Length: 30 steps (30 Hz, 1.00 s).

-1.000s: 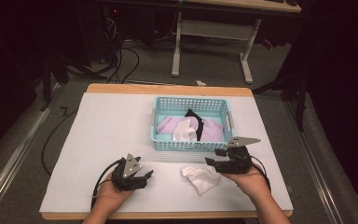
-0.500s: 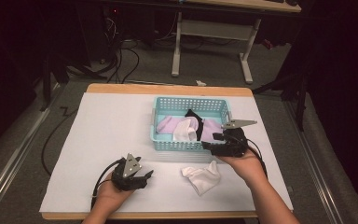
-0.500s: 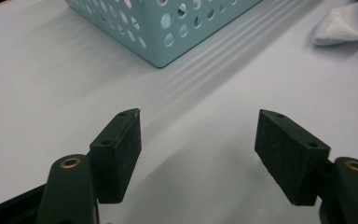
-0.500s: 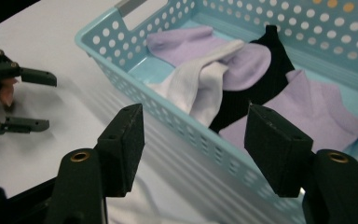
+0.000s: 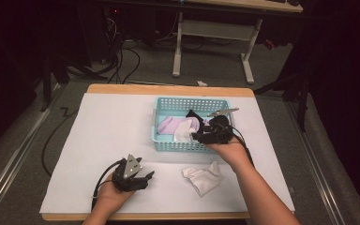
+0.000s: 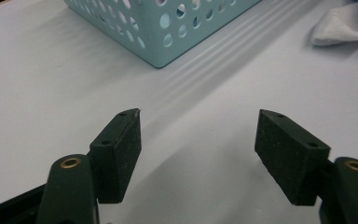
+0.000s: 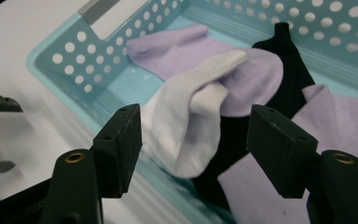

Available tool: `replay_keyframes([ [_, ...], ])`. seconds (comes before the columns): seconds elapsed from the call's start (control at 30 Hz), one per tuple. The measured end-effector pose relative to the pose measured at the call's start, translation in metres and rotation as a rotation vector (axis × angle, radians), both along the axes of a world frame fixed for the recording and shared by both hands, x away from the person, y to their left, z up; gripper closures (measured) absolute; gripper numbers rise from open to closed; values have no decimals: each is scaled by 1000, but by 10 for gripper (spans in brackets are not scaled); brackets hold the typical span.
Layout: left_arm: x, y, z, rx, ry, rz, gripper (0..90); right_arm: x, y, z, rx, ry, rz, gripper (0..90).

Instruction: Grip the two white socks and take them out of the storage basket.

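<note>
The right tongs [image 5: 201,136] have moved from the surface [image 5: 98,131] over the basket [image 5: 166,145], gaping empty above its socks [image 7: 191,126]. Left tongs [image 5: 143,180] stay put, wide open, empty.

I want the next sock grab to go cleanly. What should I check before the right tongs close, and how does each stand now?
1. Right tongs open: ok, jaws wide apart.
2. Right tongs over the basket: ok, at its near right edge.
3. White sock in basket lies between the jaws: ok, roughly centred.
4. Only one sock in the bite: cannot tell; black sock and purple sock lie against it.
5. Left tongs out of the way: ok, open, low over bare table.
6. White sock on table clear of the basket: ok.
</note>
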<state>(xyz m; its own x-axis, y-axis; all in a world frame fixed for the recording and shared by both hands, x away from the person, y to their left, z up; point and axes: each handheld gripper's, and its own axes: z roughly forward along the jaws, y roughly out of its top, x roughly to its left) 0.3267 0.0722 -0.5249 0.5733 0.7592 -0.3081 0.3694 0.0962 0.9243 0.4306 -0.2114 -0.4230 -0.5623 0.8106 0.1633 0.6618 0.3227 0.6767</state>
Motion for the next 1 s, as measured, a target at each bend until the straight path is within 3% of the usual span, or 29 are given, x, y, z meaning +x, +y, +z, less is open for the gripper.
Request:
replay_keyframes([
  [0.3,0,0,0,-3,2,-3,321,24,15,-7,-37,63,-17,357],
  [0.4,0,0,0,-2,4,-4,321,36,20,-15,-52,118,-41,353],
  [0.53,0,0,0,-9,2,-2,321,41,25,-19,-67,153,-50,368],
  [0.9,0,0,0,-7,3,-4,321,49,35,-23,-133,221,-33,539],
  [1.0,0,0,0,-7,3,-5,322,49,35,-24,-137,222,-12,663],
])
